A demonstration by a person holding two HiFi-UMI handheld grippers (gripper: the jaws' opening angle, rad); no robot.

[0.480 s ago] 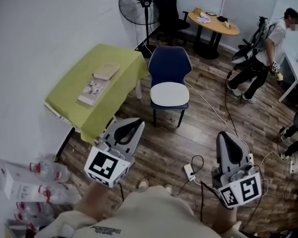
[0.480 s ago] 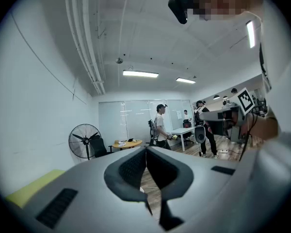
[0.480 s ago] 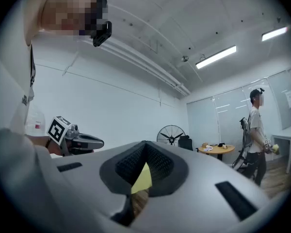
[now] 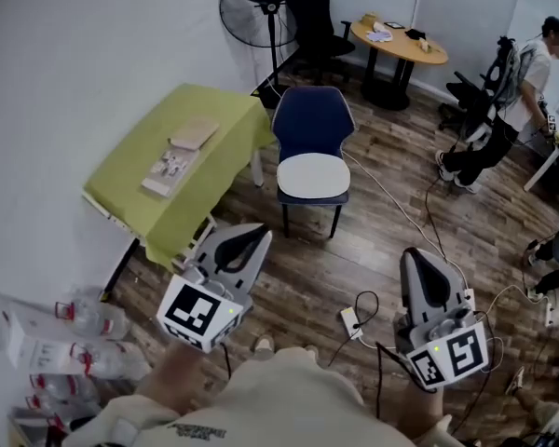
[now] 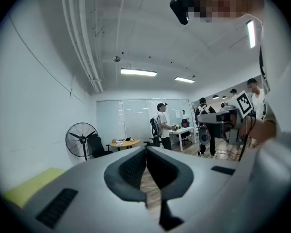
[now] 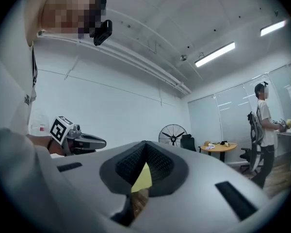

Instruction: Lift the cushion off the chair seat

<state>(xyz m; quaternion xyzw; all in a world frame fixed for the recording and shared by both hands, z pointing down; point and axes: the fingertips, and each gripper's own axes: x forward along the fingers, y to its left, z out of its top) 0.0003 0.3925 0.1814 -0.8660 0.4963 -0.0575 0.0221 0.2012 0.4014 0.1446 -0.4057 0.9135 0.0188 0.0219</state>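
Both level, side by side: left gripper [image 4: 259, 236] and right gripper [image 4: 416, 257], jaws together, empty, well apart from cushion [image 4: 313, 176].

Beige shirt [image 4: 289, 399]; grey left hand-held gripper [image 4: 259, 235], right hand-held gripper [image 4: 413, 253]; black-white marker cubes [image 4: 197, 313].

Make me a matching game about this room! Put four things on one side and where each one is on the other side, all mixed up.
Things:
1. white oval cushion
2. black round standing fan
3. white power strip
4. flat tan pad

Places:
A. on the yellow-green tablecloth
B. on the seat of the dark blue chair
C. on the wooden floor
D. beside the white wall, beyond the chair

Pairs: 1-B, 2-D, 3-C, 4-A
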